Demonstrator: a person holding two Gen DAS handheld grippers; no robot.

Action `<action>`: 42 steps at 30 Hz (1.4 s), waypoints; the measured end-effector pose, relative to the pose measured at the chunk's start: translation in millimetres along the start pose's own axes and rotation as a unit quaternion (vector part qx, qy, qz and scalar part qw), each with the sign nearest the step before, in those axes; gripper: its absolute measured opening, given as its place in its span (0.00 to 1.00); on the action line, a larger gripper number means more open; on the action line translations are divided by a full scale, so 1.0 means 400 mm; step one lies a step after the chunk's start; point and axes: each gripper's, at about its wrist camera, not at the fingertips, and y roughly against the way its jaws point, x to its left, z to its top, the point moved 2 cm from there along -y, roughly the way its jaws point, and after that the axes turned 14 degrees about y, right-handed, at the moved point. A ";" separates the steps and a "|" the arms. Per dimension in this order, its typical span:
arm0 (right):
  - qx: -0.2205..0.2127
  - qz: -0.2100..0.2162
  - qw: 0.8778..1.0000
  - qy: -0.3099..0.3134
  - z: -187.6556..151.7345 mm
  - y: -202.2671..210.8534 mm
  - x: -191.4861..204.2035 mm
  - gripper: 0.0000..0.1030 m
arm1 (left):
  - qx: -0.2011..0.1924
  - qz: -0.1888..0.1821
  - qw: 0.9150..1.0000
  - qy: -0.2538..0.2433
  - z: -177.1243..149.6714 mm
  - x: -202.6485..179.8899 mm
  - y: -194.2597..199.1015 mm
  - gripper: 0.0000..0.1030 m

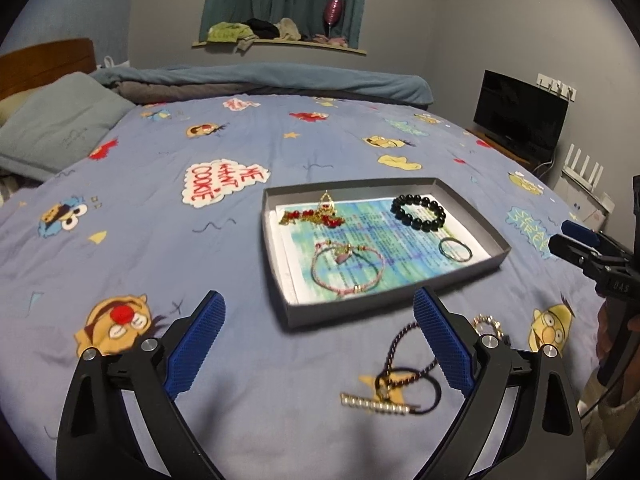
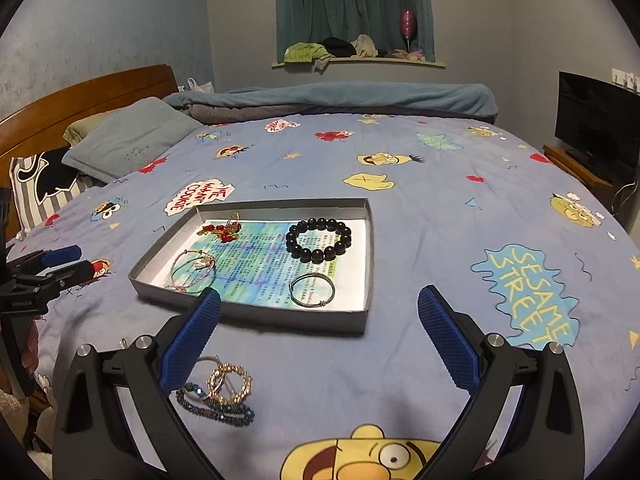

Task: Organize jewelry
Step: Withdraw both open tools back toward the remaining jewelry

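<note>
While four pieces already lie inside the grey tray [image 1: 472, 204], the left wrist view shows work left over on the bed [image 1: 280, 136]. In the tray sit a red and gold necklace [image 1: 316, 216], a black bead bracelet [image 1: 418, 213], a pink cord bracelet [image 1: 346, 266] and a thin silver bangle [image 1: 455, 249], each apart from the others on the printed paper lining. The left tongs [image 1: 318, 344] hang spread wide and empty over the sheet, just short of the tray's near wall. Between their arms lies a tangle of dark cord bracelet [image 1: 408, 364] with a pale beaded bar [image 1: 376, 404], and a gold chain [image 1: 488, 324] peeks past the right finger. The right tongs [image 1: 576, 248] show at the edge of the frame; their spread is hard to read from there.

From the right wrist view, the right tongs [image 2: 320, 340] are plainly wide apart and hold nothing. By their left finger lie gold rings [image 2: 230, 378], touching a blue beaded bracelet [image 2: 216, 402], outside the tray [image 2: 370, 248].

I judge the job at about halfway: four pieces are placed, and two small heaps are waiting.
</note>
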 end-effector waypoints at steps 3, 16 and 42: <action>0.006 -0.004 1.000 -0.003 -0.018 0.007 -0.001 0.95 | 0.004 -0.002 1.000 0.003 -0.018 0.006 0.013 0.92; 0.043 0.008 0.999 -0.007 -0.108 0.002 0.023 0.95 | 0.040 0.021 0.999 0.005 -0.122 0.033 -0.006 0.92; 0.072 0.049 0.996 0.015 -0.168 -0.029 0.095 0.95 | 0.068 0.000 0.993 -0.093 -0.234 -0.076 -0.094 0.88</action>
